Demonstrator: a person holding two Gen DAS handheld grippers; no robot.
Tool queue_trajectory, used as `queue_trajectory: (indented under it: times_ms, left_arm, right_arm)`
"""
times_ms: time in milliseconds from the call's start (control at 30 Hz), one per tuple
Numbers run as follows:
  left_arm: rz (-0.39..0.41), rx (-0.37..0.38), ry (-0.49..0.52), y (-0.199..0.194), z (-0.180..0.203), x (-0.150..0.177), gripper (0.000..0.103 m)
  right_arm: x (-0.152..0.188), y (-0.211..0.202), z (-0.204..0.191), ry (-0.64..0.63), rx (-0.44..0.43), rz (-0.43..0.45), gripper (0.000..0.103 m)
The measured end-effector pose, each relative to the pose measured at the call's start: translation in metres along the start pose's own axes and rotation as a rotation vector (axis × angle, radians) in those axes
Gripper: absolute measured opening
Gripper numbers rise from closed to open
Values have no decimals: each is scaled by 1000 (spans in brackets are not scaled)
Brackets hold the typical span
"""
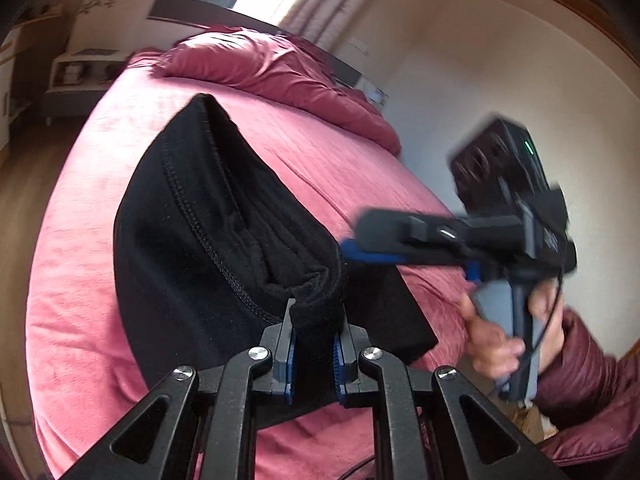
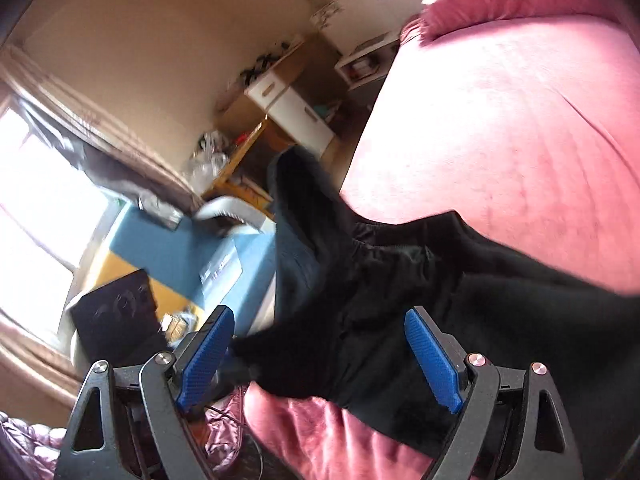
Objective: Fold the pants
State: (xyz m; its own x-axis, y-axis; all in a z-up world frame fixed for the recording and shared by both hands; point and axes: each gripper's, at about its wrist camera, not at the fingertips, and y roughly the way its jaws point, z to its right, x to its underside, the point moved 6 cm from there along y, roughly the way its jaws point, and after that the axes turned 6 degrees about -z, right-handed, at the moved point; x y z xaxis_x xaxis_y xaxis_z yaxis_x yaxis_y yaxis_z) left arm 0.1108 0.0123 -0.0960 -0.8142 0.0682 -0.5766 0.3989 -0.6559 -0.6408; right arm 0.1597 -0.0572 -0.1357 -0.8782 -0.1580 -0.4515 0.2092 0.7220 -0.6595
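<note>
The left claw (image 1: 314,354) is clamped on a bunched fold of the black pants (image 1: 208,240), lifting it above the pink bed (image 1: 80,300). The rest trails over the bed's near edge. The right claw (image 2: 320,354) gapes wide with cloth between its pads, gripping nothing

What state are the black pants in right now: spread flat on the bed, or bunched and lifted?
Bunched and lifted. The left tongs clamp a thick wad of the black pants, which hang above the bed.
</note>
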Motion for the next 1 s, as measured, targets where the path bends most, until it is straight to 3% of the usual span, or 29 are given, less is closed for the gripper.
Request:
queue_trajectory:
  times_ms: [67,133,200,267,333,367,400,467,533,633,733,833,1000]
  left_arm:
    - [-15,9,23,6,7,1,14]
    - [-22,10,49,9,14,0,14]
    - [-21,9,108,10,21,-2,14]
    - [-22,0,132,8,26,-3,14]
    - [-24,-8,191,5,29,-4,16]
    - [-21,26,182,-1,28,-7,20]
    - [-12,99,154,-8,28,-9,27]
    - [33,273,64,-33,17,-13,30]
    - [98,341,-20,-54,-1,-23,31]
    - [155,268,-145,-65,-41,-32,31]
    - [137,157,-204,-51,-66,-32,31]
    - [86,98,-206,-18,-75,-40,31]
    - [-27,92,-155,39,-53,-37,30]
  right_arm:
    - [-5,18,4,-1,27,-52,88]
    - [-6,32,8,-1,51,-100,75]
    - [-6,42,14,-10,69,-146,42]
    - [-7,48,16,-30,114,-161,24]
    - [-9,48,16,-41,113,-151,18]
    - [-9,43,14,-43,101,-139,15]
    - [-11,38,13,-45,95,-126,14]
    - [-15,23,12,-45,83,-90,14]
    - [-12,5,11,-41,71,-61,14]
    - [-7,-19,16,-33,82,-26,14]
    - [2,-40,29,-7,98,1,14]
    - [14,-60,49,48,112,30,14]
    - [38,-90,84,140,135,68,14]
